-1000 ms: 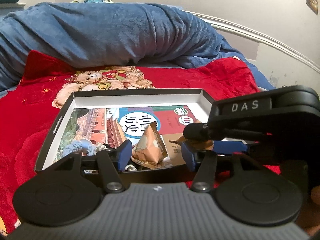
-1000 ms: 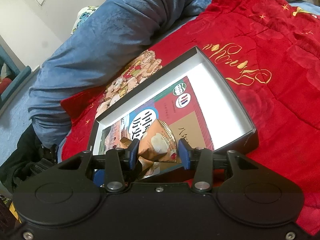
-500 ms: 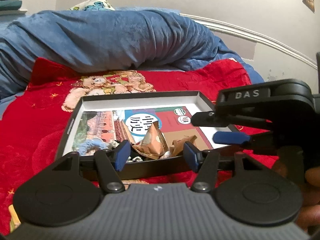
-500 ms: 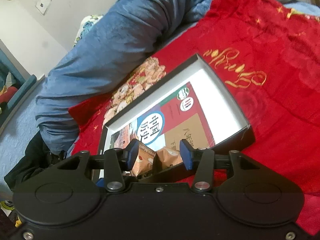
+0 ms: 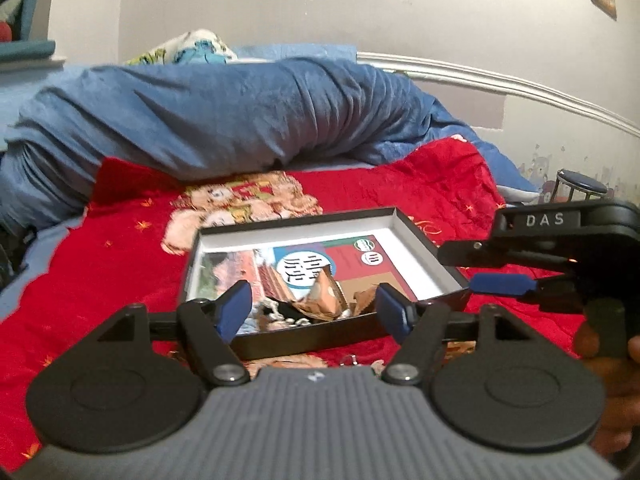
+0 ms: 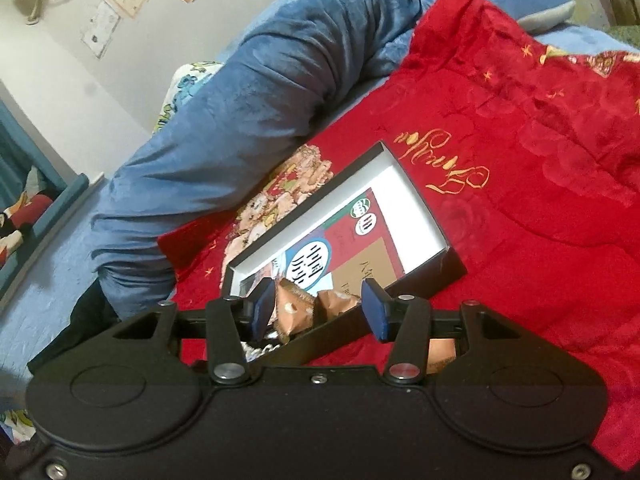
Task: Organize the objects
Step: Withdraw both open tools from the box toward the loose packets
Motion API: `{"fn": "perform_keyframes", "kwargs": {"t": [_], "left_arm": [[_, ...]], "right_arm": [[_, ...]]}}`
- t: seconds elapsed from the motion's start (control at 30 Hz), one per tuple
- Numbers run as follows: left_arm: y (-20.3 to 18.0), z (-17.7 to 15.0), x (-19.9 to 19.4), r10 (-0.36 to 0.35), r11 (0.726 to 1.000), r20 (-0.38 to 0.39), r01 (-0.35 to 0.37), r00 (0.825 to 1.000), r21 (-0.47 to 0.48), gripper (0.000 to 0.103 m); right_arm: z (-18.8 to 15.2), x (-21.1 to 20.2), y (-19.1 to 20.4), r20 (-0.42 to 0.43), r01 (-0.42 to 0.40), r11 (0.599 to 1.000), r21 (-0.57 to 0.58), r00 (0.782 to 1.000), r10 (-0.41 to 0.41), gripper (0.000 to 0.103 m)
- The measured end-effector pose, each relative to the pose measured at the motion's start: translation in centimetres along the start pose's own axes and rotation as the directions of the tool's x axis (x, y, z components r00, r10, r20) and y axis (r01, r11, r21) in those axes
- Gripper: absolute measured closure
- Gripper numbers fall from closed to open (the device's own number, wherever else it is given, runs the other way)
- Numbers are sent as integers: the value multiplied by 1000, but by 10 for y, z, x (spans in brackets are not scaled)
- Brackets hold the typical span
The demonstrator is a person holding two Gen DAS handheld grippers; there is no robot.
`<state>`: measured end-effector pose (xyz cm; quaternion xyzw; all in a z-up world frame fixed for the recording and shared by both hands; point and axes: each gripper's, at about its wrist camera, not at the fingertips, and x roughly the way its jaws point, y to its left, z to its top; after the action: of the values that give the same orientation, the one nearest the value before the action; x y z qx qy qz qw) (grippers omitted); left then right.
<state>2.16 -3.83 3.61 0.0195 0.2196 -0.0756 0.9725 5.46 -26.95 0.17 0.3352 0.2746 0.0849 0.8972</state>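
On red blanket (image 5: 100,264): black tray (image 5: 420,240), snack packets (image 5: 324,300) piled at near end w/ printed card underneath, so sorting partly done by the look of it. Left gripper (image 5: 314,310) fingers apart, empty, hovering near tray. Right gripper (image 6: 320,306) also spread, empty. Left cam shows right gripper from side; right cam shows loose packet (image 6: 442,354) outside tray, probably next pick.

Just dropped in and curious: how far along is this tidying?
Partly done. Two brown snack packets already lie in the black box beside a printed booklet. Both tongs, left and right, are open and empty. Another packet seems left outside on the red blanket.
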Motion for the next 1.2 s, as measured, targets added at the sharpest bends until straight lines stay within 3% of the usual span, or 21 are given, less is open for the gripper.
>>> {"fn": "perform_keyframes", "kwargs": {"t": [0.17,0.4,0.53,0.77,0.87,1.03,1.2], "left_arm": [[14,5,-32,18,998,31,-20,999,58,21],[45,5,-52,47,996,40,-50,998,67,15],[68,8,-47,165,986,31,-164,986,-30,15],[102,7,-25,241,958,-84,-251,967,-138,15],[112,5,-18,232,951,-106,-248,967,-184,15],[127,-1,-13,157,934,-143,-194,977,-300,15],[122,-6,-7,167,933,-152,-206,974,-295,15]], "right_arm": [[-7,-18,12,10,-7,999,-47,1000,8,54],[-23,-19,31,-5,0,994,-113,1000,-1,53],[-30,-4,42,-24,1,988,-153,1000,-5,53],[-31,37,53,-40,23,979,-202,999,-31,53],[-28,51,51,-32,40,980,-195,998,-47,53],[-28,52,50,22,113,967,-230,994,-111,51],[-25,42,42,21,118,975,-189,993,-116,49]]}}
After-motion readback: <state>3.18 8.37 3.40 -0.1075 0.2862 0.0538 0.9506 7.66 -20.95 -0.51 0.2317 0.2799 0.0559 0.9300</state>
